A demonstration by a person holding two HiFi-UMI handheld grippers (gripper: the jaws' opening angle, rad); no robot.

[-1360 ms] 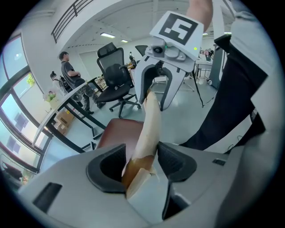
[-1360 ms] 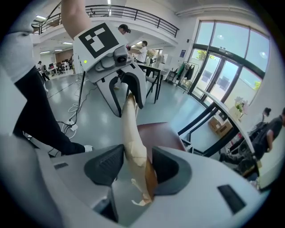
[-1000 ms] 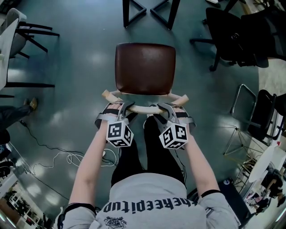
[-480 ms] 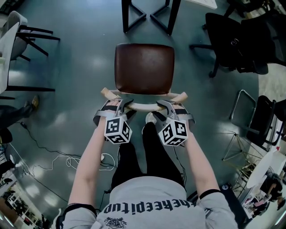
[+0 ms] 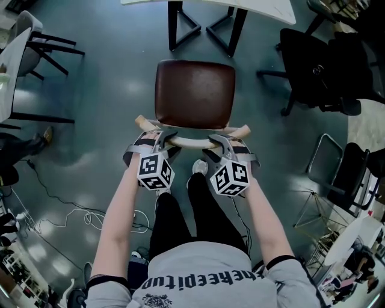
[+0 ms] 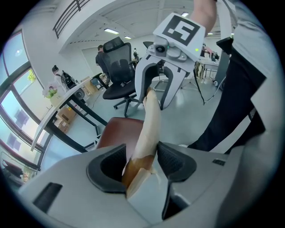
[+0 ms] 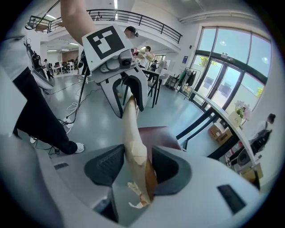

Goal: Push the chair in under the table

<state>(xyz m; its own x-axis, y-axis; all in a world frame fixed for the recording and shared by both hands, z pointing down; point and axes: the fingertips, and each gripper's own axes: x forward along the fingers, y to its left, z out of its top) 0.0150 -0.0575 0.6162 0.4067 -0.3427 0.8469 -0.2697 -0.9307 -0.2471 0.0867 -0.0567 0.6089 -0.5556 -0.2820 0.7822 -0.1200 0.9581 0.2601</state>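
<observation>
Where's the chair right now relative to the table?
Centre of the head view: the chair stands just short of the table at the top, its backrest rail nearest the person, held by the left hand-held gripper and right hand-held gripper.

At six o'clock in the head view, the person's grey shirt bears one line of dark lettering. Seen upside down, it reads roughly "thekeepitup". The crest beside it is too small to read. Toward twelve o'clock, one cube and a second cube each carry black-and-white square code patterns.
</observation>
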